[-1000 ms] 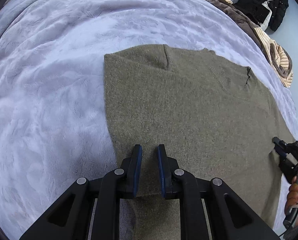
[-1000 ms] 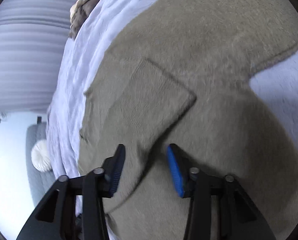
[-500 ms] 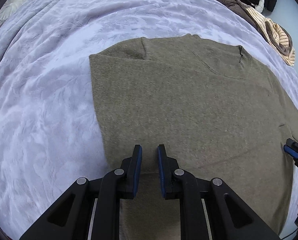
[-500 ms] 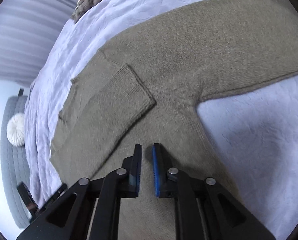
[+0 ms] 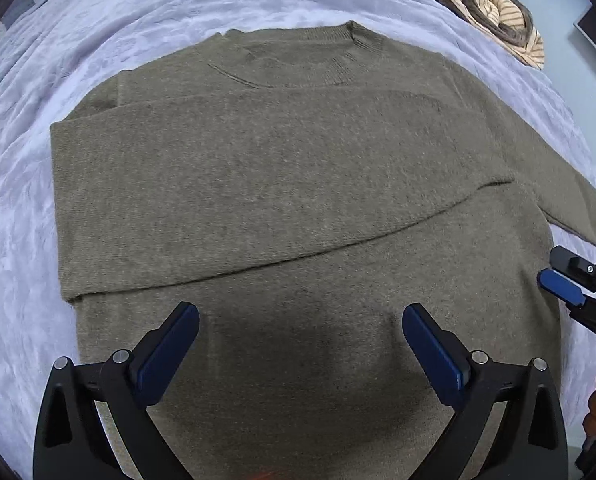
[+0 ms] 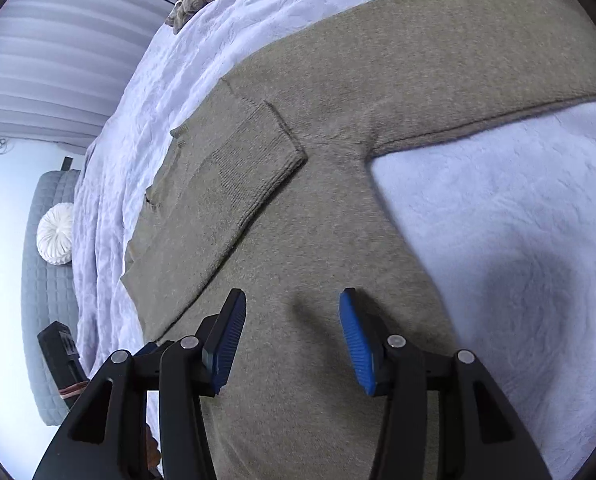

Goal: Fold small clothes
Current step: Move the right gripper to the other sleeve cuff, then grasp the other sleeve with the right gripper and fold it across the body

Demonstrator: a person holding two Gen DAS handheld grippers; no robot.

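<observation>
An olive-green knit sweater point(image 5: 298, 184) lies flat on a pale lilac bed cover point(image 5: 21, 216). One sleeve point(image 5: 257, 200) is folded across its chest; the other sleeve point(image 5: 566, 192) lies out to the right. My left gripper point(image 5: 300, 320) is open and empty, above the sweater's lower body. My right gripper point(image 6: 291, 308) is open and empty over the sweater point(image 6: 378, 92) near the armpit of the outstretched sleeve point(image 6: 498, 80). The folded sleeve's ribbed cuff point(image 6: 257, 156) lies ahead of it. The right gripper also shows in the left wrist view point(image 5: 570, 280), at the sweater's right edge.
A heap of brown and striped clothes point(image 5: 494, 12) lies at the bed's far right. A grey quilted headboard point(image 6: 45, 280) with a round white cushion point(image 6: 55, 234) stands at the left in the right wrist view. Bare bed cover point(image 6: 498, 216) lies right of the sweater.
Both grippers were shut half a second ago and are now open. The left gripper has let go of the sleeve, which now lies across the chest, and has pulled back.
</observation>
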